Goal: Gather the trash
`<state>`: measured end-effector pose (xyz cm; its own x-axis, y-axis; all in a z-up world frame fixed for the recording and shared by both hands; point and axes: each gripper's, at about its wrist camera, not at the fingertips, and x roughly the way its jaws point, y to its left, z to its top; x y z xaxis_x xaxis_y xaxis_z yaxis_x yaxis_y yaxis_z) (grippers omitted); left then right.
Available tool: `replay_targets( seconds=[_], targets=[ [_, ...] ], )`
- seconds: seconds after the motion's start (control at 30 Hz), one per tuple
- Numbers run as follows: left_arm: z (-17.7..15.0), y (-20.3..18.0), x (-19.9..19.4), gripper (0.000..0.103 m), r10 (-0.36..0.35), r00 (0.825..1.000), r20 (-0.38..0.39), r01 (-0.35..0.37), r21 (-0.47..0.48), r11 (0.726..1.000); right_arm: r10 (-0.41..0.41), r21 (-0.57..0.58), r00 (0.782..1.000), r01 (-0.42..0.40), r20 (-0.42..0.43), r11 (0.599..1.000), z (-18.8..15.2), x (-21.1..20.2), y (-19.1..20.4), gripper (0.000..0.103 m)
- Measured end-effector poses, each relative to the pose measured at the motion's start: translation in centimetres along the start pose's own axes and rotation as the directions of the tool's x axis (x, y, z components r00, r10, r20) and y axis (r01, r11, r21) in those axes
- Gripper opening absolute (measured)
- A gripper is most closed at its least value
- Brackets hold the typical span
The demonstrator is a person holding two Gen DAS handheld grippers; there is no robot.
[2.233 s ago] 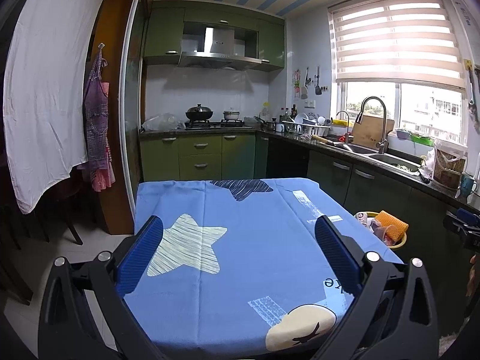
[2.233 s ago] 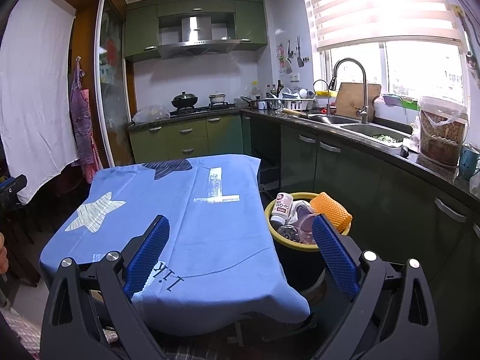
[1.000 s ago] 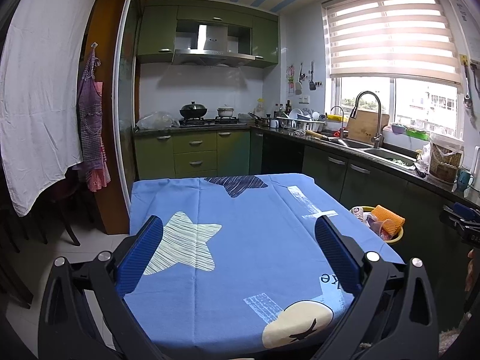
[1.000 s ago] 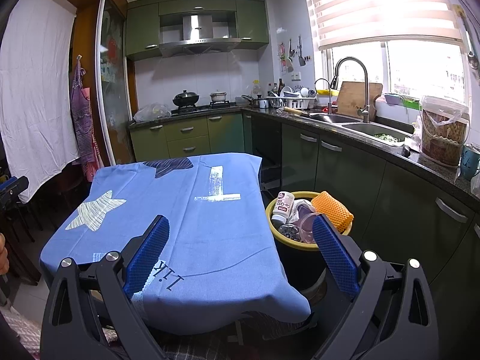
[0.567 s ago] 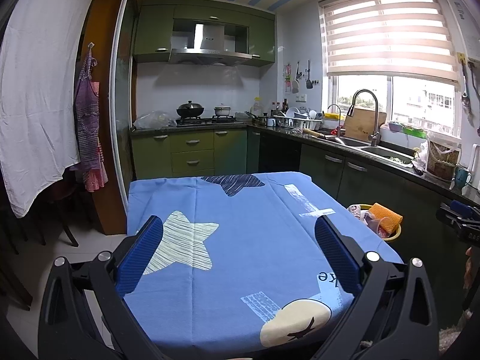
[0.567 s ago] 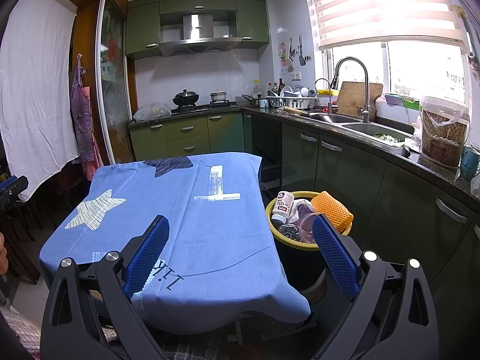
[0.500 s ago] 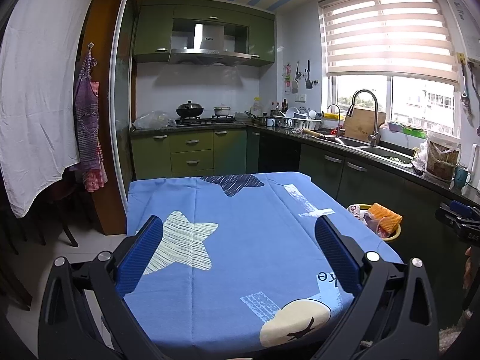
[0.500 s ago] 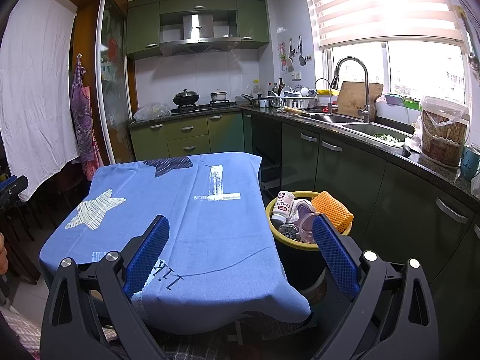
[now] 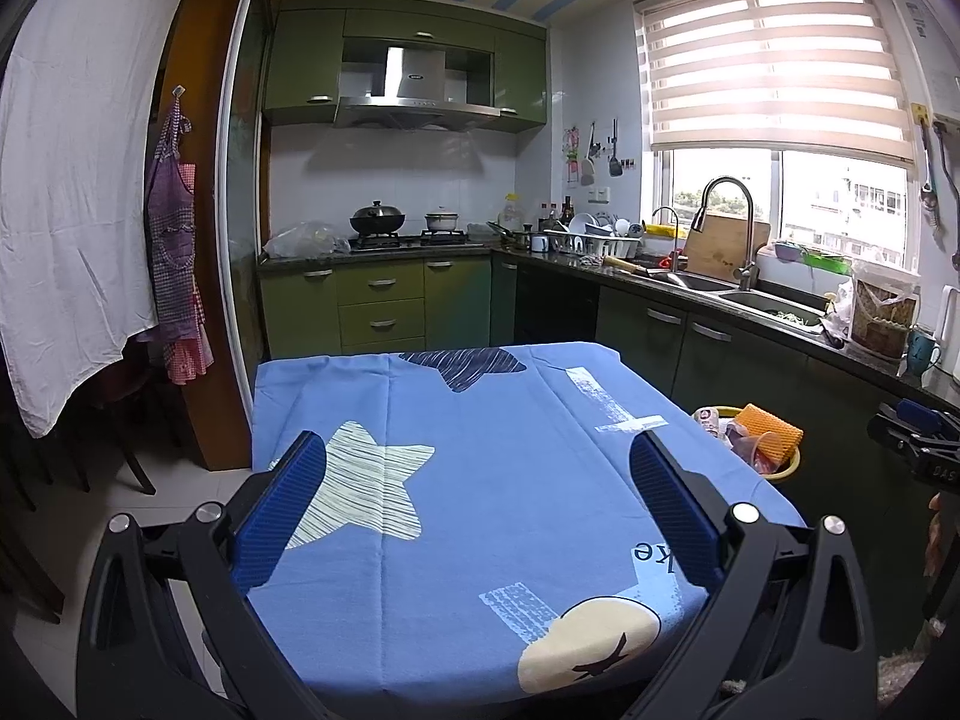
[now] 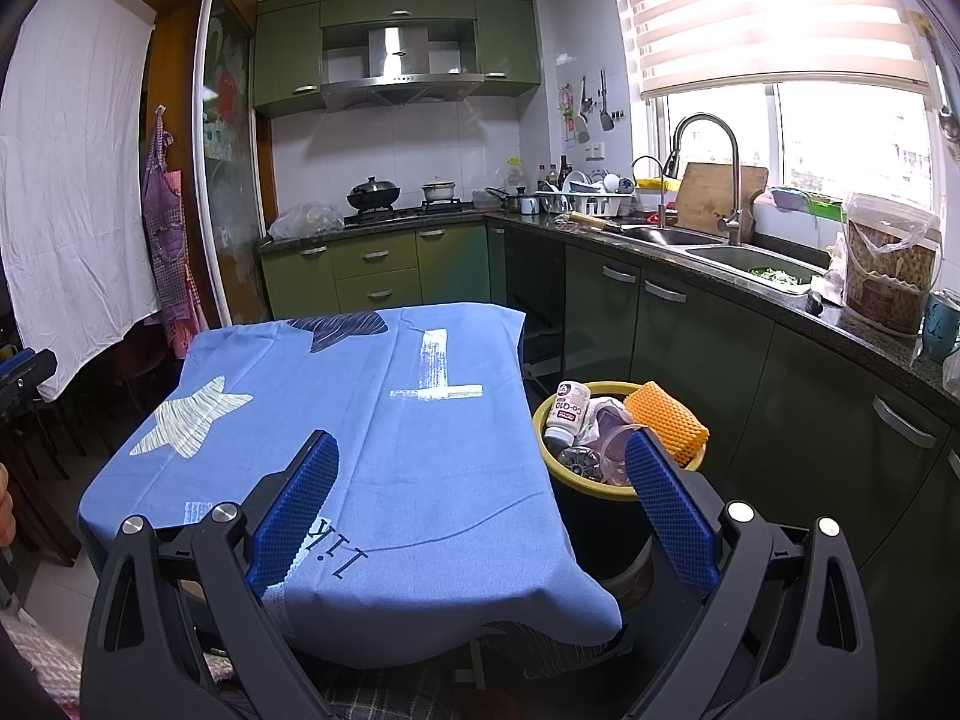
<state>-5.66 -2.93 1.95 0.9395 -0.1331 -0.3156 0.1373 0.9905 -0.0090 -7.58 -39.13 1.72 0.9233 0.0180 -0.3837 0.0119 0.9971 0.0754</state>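
Observation:
A black bin with a yellow rim (image 10: 543, 441) stands on the floor right of the table. It holds a white bottle (image 10: 567, 411), an orange foam net (image 10: 666, 420) and clear plastic. The bin also shows in the left wrist view (image 9: 792, 465). The table under a blue star cloth (image 9: 480, 480) (image 10: 372, 420) bears no loose items. My left gripper (image 9: 477, 450) is open and empty above the table's near edge. My right gripper (image 10: 480, 447) is open and empty above the table's near right corner, beside the bin.
Green cabinets and a dark counter (image 10: 750, 288) with a sink run along the right and back. A stove with a wok (image 9: 377, 219) is at the back. A white sheet (image 9: 66, 210) and an apron hang at the left.
Both grippers stay open. The left view has drifted slightly back and up; the right view is nearly unchanged.

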Motion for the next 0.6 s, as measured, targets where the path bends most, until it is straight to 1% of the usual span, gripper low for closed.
replay_targets(
  seconds=[0.4,0.6],
  targets=[
    [-0.18,-0.19,0.26,0.096,-0.015,1.000,0.000,0.015,0.006,1.000,0.000,0.001,1.000,0.000,0.000,1.000,0.05,0.00,-0.02,0.095],
    [-0.17,0.02,1.01,0.096,-0.045,0.998,-0.037,0.045,-0.008,0.999,0.001,-0.001,1.000,-0.001,-0.003,1.000,-0.03,0.05,-0.08,0.095]
  ],
)
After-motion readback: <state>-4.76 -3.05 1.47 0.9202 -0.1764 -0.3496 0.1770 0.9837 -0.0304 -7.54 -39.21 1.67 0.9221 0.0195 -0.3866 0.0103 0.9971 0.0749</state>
